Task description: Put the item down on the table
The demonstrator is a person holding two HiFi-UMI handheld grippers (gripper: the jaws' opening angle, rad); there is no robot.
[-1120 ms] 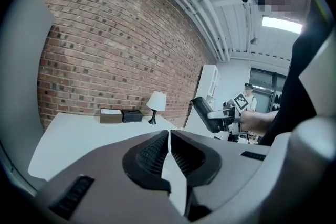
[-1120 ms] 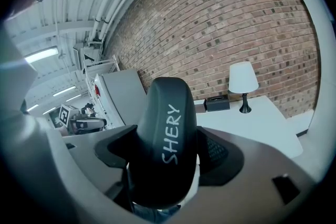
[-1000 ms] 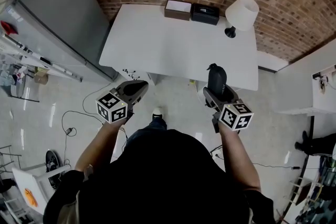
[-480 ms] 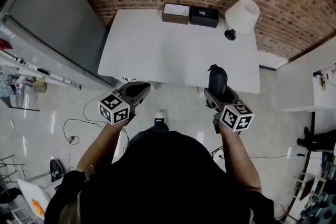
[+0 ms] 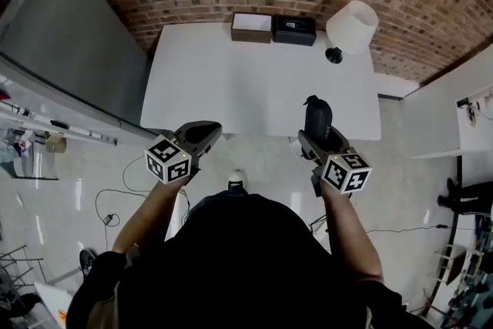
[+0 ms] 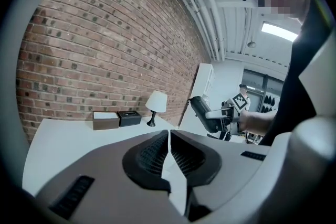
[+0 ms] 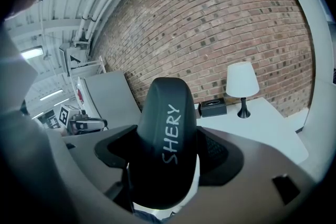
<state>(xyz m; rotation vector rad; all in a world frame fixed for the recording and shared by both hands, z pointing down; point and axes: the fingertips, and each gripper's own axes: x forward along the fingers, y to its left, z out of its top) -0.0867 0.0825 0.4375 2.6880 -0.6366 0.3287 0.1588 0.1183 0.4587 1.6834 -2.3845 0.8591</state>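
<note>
Grip, left: left gripper [image 6: 169, 150] clenched on itself, nothing between the jaws; held short of the table.
Grip, right: right gripper [image 7: 169, 157] clamped on the case, one jaw on each side.
Case [image 7: 167, 128]: black, rounded, upright in the jaws, lettered SHERY. In the head view it is in the air at the table's near edge, not set down.
Table [image 5: 231, 81]: white, near and middle parts bare.
Far edge: brown box [image 5: 252, 27], black box [image 5: 294, 29], lamp [image 5: 352, 25]; all well apart from the case.
Step (judged): carry-in; set-down not begun.
Risk 1: case drops to the floor. Cause: release too close to the edge.
Risk 2: case topples. Cause: released upright on its rounded end.
</note>
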